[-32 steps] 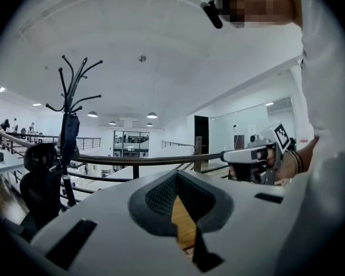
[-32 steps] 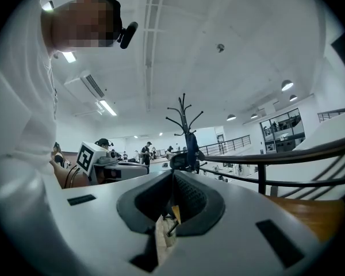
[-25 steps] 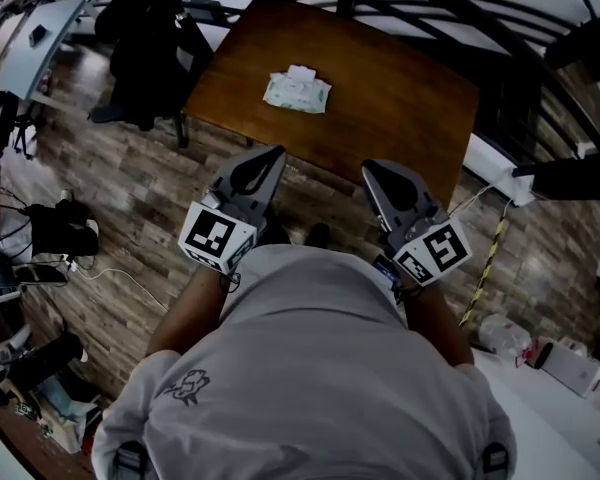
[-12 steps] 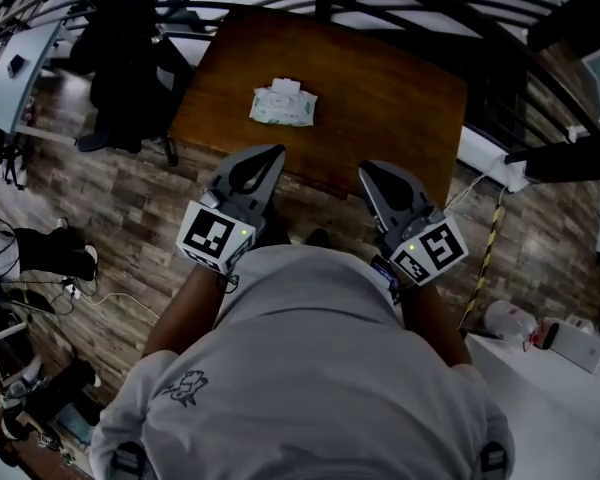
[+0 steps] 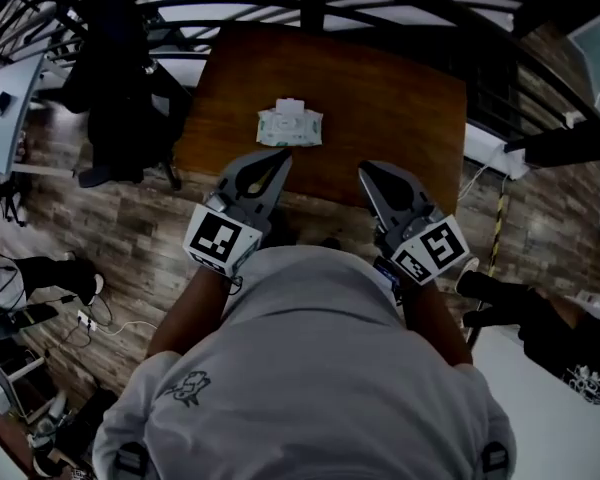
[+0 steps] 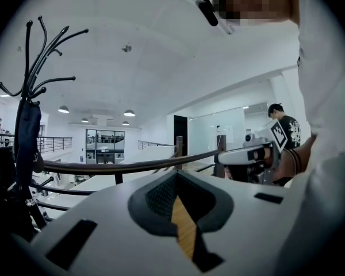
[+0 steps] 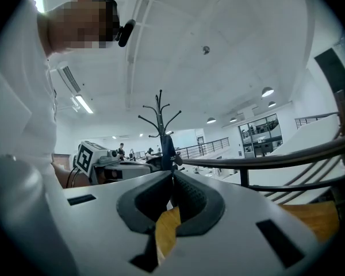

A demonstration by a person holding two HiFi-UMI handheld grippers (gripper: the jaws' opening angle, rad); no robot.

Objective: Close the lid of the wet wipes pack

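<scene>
Currently both shut and empty: left gripper (image 5: 278,158), right gripper (image 5: 366,170), near the table (image 5: 400,98) edge. Wet wipes pack (image 5: 290,126) flat mid-table, lid (image 5: 291,105) up. Probably light, soft, slidey; best pressed on the stiffer lid flap, not pinched.

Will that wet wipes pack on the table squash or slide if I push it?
Probably squashes slightly: the wet wipes pack looks like a soft, flat pouch. It may slide on the smooth wooden table. Lying flat, it should hardly tip.

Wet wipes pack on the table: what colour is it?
The pack is white and pale green; head view.
</scene>
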